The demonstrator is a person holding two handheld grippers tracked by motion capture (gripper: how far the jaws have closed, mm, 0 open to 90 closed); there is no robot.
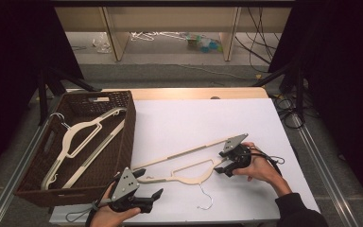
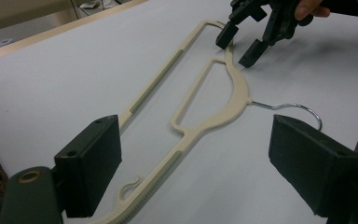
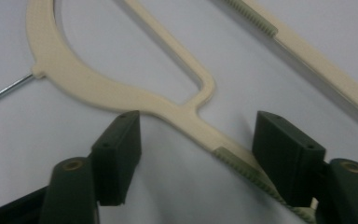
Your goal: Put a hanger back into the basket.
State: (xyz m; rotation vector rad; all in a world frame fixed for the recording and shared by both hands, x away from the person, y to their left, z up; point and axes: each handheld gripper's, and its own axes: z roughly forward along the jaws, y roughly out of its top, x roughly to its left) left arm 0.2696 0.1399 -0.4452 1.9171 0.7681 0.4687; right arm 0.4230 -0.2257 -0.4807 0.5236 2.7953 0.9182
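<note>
On desk: cream hanger flat, not yet lifted. Right gripper straddles its shoulder arm, jaws partly apart, no grip. Left gripper wide, empty. Basket already holds one hanger.

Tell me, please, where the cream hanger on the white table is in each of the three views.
High view: the hanger lies low in the middle, between the two grippers.
Left gripper view: it runs from bottom left to top middle, ahead of the jaws.
Right gripper view: its arm crosses between the jaws, from top left to bottom right.
Shared landmark: its metal hook.
</note>
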